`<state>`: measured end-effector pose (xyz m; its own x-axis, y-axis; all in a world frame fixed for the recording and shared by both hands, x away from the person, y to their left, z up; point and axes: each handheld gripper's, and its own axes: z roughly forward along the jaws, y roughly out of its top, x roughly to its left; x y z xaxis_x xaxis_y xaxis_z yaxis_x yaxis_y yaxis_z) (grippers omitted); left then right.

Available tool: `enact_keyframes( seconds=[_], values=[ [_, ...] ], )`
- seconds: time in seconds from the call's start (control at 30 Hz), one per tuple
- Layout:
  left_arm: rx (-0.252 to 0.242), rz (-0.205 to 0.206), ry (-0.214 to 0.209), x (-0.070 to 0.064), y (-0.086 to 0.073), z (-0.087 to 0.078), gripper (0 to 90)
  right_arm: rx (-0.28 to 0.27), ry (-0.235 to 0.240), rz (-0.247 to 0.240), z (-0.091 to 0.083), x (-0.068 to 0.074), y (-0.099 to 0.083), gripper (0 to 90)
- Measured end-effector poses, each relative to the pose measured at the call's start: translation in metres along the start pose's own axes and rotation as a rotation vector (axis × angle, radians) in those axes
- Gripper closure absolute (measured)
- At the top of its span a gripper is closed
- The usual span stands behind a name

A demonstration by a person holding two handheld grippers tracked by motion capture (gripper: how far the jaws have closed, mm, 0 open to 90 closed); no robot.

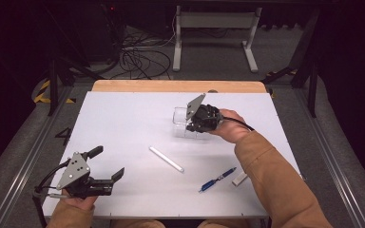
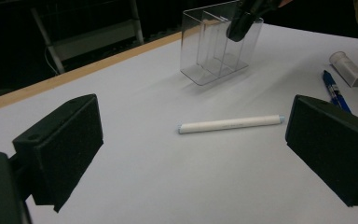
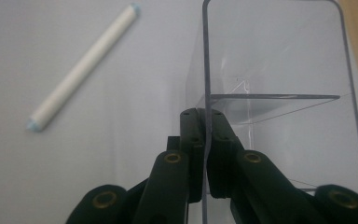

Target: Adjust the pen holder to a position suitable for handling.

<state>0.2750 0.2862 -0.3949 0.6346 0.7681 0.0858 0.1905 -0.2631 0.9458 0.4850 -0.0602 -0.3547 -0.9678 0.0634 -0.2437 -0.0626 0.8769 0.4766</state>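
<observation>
Now the right tongs [image 3: 205, 140] pinch one thin wall of the clear plastic divided box [image 1: 183, 124]; it may slip and tip, while the left tongs [image 1: 109, 164] wait spread.

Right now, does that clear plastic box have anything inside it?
Empty. Through the clear box only its dividers show; the white stick and blue pen lie outside on the table.

i can read one sign: a dark numeral "4" [image 1: 64, 134] on the grey floor, just left of the white table [image 1: 123, 118]. nothing else is legible.
</observation>
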Motion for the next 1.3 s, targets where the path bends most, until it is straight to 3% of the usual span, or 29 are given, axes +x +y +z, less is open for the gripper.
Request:
enact_keyframes(
  seconds=[0.13,0.2,0.37,0.57,1.13,1.2,1.27,1.3],
  values=[
    [0.002,-0.002,-0.004,0.0,0.0,0.001,4.8,0.023,0.04,0.0,-0.004,0.011,0.003,87.3],
    [0.002,-0.003,-0.005,-0.001,0.0,0.001,4.9,0.031,0.087,-0.011,-0.005,0.018,0.004,87.3],
    [0.002,0.001,-0.009,-0.002,0.0,0.002,4.8,0.051,0.118,-0.014,-0.002,0.02,0.005,87.4],
    [0.003,-0.001,-0.012,-0.002,0.0,0.002,4.8,0.049,0.134,0.009,0.002,0.019,0.003,87.4],
    [0.009,0.004,-0.017,-0.004,0.0,0.003,4.8,0.059,0.14,0.006,0.007,0.017,-0.001,86.1],
    [0.009,0.002,-0.018,-0.004,0.0,0.004,4.8,0.059,0.136,-0.001,0.007,0.017,-0.002,85.1],
    [0.007,0.002,-0.018,-0.005,0.001,0.004,4.8,0.022,0.114,0.002,0.003,0.017,-0.003,76.7],
    [0.007,0.006,-0.018,-0.005,0.001,0.004,4.8,0.022,0.114,0.002,0.003,0.017,-0.003,76.7]
  ],
)
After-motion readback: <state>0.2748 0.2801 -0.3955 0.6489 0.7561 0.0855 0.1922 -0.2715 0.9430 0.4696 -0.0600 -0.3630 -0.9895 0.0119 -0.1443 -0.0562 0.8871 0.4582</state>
